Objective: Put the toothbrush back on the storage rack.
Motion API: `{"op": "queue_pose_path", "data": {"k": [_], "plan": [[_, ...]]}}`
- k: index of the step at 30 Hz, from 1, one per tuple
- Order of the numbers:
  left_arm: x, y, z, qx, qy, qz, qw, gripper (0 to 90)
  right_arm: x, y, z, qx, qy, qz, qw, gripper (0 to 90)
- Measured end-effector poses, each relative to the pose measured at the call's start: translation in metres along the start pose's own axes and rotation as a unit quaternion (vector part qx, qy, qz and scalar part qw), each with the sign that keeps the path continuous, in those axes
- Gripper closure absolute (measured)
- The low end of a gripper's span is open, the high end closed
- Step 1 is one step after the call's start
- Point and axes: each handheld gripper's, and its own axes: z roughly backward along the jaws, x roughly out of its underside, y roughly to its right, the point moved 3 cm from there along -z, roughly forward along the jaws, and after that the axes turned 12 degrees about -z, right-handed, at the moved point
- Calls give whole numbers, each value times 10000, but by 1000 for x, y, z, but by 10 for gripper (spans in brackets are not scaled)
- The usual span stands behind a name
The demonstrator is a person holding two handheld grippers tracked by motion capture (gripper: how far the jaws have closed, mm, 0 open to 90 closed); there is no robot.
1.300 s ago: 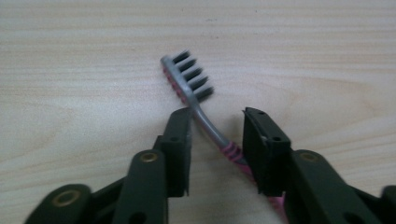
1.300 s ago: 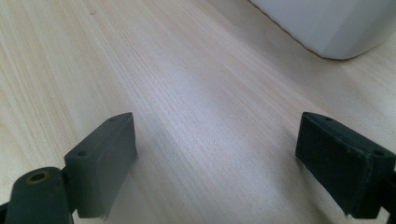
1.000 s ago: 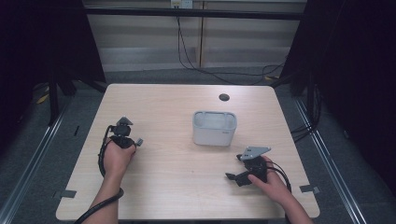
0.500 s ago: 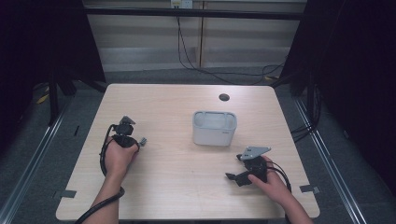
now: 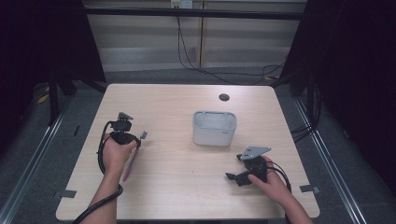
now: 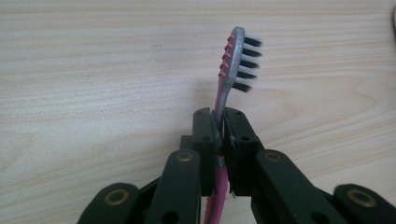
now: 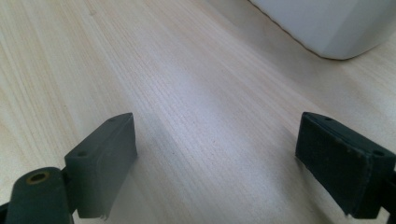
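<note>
We noted the left gripper (image 6: 219, 122) clamped on a pink toothbrush (image 6: 228, 84), jaws pressed against the handle just below the neck. In the left gripper view the head stood up past the jaw tips, dark bristles facing right, pink nubs along its back, with bare table (image 6: 93, 70) behind it. In the high view the toothbrush (image 5: 133, 156) sat at the table's left side, its head just right of the left gripper (image 5: 125, 128) and the pink handle slanting down beside the left hand (image 5: 116, 151). The right gripper (image 7: 215, 158) had its jaws spread wide with nothing between them, low over the wood. A white holder (image 7: 327, 23) lay beyond its right jaw. In the high view the holder (image 5: 215, 128) stood near the table's middle, well apart from the toothbrush, and the right gripper (image 5: 240, 175) lay below and right of it.
</note>
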Motion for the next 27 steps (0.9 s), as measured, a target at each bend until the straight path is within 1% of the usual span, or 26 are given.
{"op": "queue_pose_path", "data": {"k": [1, 3, 7, 8, 12, 13, 14, 16, 22, 23, 27], "plan": [[0, 0, 1, 2, 20, 3, 10000, 842, 0, 0, 0, 0, 1, 9, 10000, 119], [-1, 0, 2, 74, 60, 45, 9999, 843, 0, 0, 0, -1, 0, 4, 10000, 119], [-2, 0, 5, 64, 150, 38, 9999, 844, 0, 0, 0, -2, 1, 7, 10000, 119], [-2, 0, 6, 96, 151, 25, 9998, 844, 0, 0, 0, -2, 1, 7, 10000, 119], [-3, 0, 8, 226, 193, 83, 9995, 845, 0, 0, 0, -2, 1, 7, 10000, 119], [-3, 0, 9, 220, 206, 105, 9995, 845, 0, 0, 0, -2, 0, 6, 10000, 119], [-4, 0, 10, 227, 195, 93, 9995, 845, 0, 0, 0, -2, 1, 8, 10000, 119], [-5, 1, 12, 243, 268, 96, 9993, 845, 0, 0, 0, -1, 1, 8, 10000, 119], [-9, 6, 20, 349, 407, -33, 9986, 845, 0, 0, 0, 0, -1, 3, 10000, 119], [-10, 7, 22, 362, 479, -38, 9982, 844, 0, 0, 0, -1, 2, 10, 10000, 119], [-12, 9, 28, 455, 603, -66, 9971, 845, 0, 0, 0, 0, 1, 9, 10000, 119]]}}
